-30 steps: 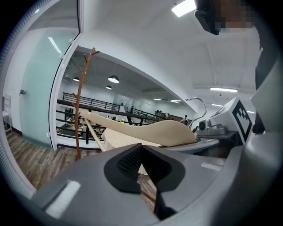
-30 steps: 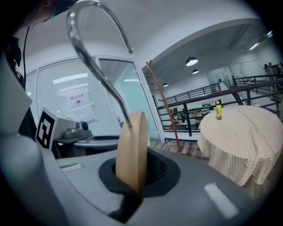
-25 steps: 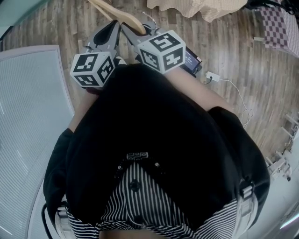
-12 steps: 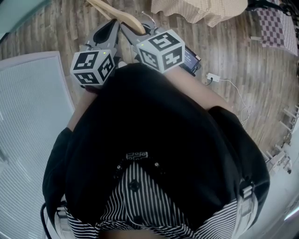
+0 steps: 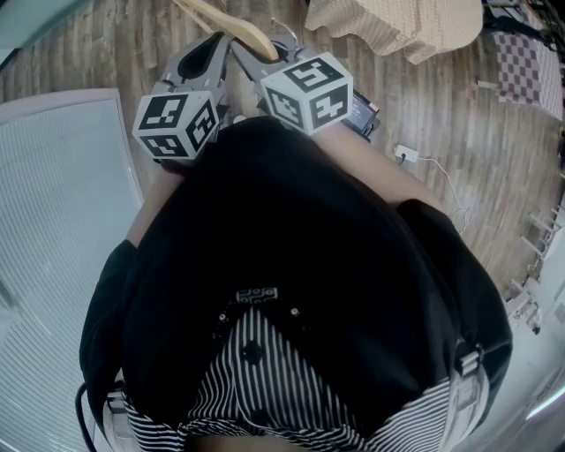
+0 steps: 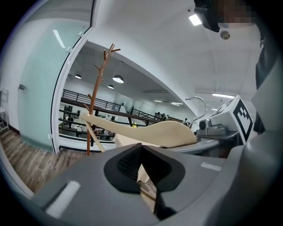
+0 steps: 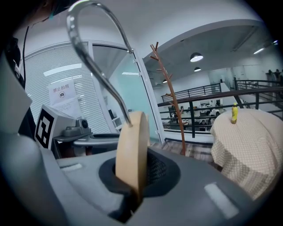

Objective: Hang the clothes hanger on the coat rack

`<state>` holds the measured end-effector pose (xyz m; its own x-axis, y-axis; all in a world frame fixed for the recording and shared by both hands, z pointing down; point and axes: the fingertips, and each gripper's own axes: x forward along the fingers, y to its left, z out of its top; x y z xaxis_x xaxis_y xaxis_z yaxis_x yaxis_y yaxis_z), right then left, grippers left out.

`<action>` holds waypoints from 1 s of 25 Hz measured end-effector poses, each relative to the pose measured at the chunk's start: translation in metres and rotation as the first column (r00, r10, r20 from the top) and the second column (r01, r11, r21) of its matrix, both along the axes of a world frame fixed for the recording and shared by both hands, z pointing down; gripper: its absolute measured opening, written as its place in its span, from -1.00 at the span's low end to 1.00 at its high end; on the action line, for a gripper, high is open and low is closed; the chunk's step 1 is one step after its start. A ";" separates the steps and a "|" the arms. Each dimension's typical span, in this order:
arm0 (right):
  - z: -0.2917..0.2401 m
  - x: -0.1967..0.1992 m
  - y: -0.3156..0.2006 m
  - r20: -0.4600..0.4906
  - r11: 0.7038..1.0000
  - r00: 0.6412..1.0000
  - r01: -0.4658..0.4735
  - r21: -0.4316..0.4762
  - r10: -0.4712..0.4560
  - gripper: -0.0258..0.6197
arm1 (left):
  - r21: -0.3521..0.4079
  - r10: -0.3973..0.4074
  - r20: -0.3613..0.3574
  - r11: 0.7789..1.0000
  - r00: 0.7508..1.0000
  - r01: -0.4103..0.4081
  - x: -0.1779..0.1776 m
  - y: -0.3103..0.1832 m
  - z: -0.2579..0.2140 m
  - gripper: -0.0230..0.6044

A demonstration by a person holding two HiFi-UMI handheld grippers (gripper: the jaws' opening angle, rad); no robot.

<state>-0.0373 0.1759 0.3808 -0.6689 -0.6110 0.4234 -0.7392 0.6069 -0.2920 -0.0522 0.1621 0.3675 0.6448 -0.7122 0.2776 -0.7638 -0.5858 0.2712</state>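
A wooden clothes hanger (image 5: 226, 23) with a metal hook (image 7: 95, 48) is carried in front of the person. My right gripper (image 5: 262, 58) is shut on its thick middle (image 7: 131, 154), just under the hook. My left gripper (image 5: 214, 44) sits close beside it on the left, its jaws nearly together round the thin lower bar (image 6: 147, 193). The hanger's pale shoulder (image 6: 146, 130) crosses the left gripper view. The coat rack (image 6: 94, 95), a thin brown pole with branch pegs, stands ahead by the railing; it also shows as the coat rack (image 7: 171, 95) in the right gripper view.
A round table (image 7: 247, 145) with a beige checked cloth and a yellow bottle (image 7: 234, 113) stands right of the rack. A glass door and a blind-covered pane (image 5: 62, 229) are on the left. A white cable and plug (image 5: 408, 153) lie on the wood floor.
The floor and the clothed table have slid through the head view as the person walks. Both grippers keep the same hold and stay side by side.
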 end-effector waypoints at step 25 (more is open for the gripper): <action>0.024 -0.066 -0.015 0.005 0.991 0.991 0.134 -0.029 -0.133 -0.92 | -0.024 -0.139 -0.005 0.990 0.990 0.138 -0.068 -0.015 0.025 -0.92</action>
